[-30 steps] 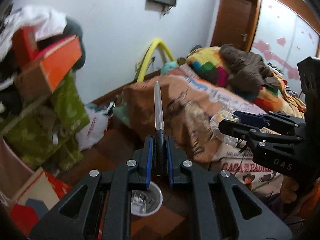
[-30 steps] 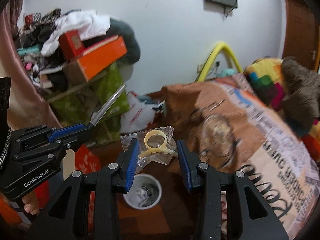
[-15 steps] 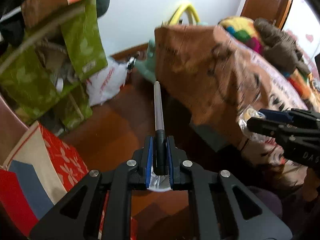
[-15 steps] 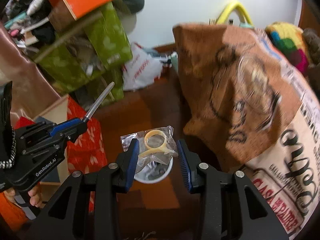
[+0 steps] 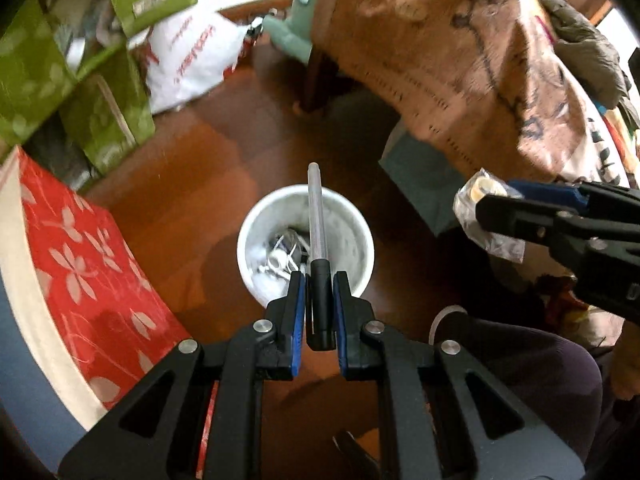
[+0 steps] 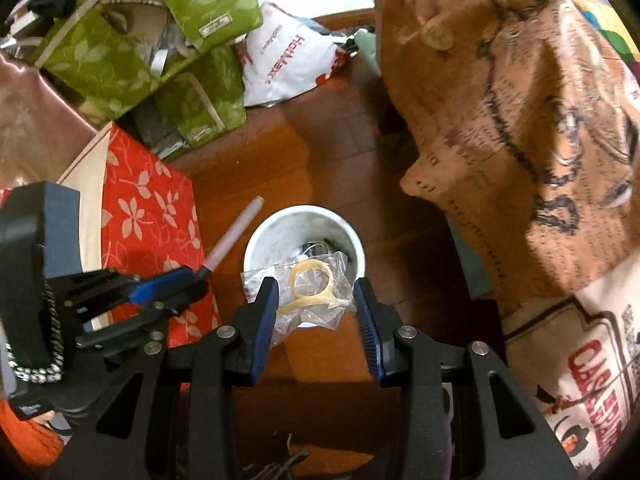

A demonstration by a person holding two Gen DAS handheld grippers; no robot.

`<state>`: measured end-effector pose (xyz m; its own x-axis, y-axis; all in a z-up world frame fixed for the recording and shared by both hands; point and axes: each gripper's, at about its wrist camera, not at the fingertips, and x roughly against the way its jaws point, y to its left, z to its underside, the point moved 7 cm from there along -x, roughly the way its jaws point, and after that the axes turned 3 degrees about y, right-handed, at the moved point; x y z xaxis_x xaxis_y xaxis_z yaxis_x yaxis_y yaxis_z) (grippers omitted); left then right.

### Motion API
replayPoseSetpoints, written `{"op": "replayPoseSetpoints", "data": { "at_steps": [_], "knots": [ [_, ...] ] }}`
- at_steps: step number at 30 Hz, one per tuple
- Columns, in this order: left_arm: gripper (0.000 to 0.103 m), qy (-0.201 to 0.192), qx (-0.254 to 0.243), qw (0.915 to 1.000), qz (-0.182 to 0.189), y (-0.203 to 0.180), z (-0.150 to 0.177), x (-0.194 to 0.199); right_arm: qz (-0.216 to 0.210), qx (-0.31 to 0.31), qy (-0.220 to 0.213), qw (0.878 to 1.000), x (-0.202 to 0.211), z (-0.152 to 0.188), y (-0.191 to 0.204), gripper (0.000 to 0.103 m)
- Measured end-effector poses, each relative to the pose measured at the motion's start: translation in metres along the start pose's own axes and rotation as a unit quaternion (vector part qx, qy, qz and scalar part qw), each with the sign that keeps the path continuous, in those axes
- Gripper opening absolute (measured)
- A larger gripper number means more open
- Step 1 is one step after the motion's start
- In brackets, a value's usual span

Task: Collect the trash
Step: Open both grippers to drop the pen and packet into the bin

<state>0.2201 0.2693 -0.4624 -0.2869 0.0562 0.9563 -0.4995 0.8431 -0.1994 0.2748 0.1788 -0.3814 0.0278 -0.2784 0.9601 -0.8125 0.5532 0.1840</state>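
At frame centre, the left gripper [image 5: 319,304] clamps a pen [image 5: 316,220] above the white cup [image 5: 256,240]; the right gripper [image 6: 316,300] pinches a clear bag [image 6: 308,292] over it.

The junk at the bottom of the white cup [image 5: 256,232] is too jumbled to name, and the pen [image 5: 316,216] crosses over part of it. In the right wrist view, the clear bag with the yellow ring [image 6: 308,288] hides the cup's near rim. The green boxes [image 6: 120,52] are cut off at the top left edge, and the blanket print [image 5: 460,40] on the right is motion-blurred.
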Motion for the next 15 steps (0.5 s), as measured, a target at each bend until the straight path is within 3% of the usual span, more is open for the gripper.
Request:
{"op": "replayPoseSetpoints", "data": {
  "at_steps": [9, 11, 15],
  "knots": [
    [0.012, 0.009, 0.029, 0.9995, -0.007, 0.006, -0.011, -0.015, -0.034, -0.002, 0.001, 0.999, -0.010, -0.019, 0.010, 0.038],
    [0.012, 0.008, 0.031, 0.9993, -0.020, 0.006, -0.017, -0.016, -0.040, -0.005, 0.012, 0.999, -0.010, -0.020, 0.010, 0.052],
    [0.015, 0.011, 0.034, 0.9990, -0.026, 0.010, -0.023, -0.014, -0.031, -0.009, 0.004, 0.999, -0.004, -0.017, 0.005, 0.055]
  ]
}}
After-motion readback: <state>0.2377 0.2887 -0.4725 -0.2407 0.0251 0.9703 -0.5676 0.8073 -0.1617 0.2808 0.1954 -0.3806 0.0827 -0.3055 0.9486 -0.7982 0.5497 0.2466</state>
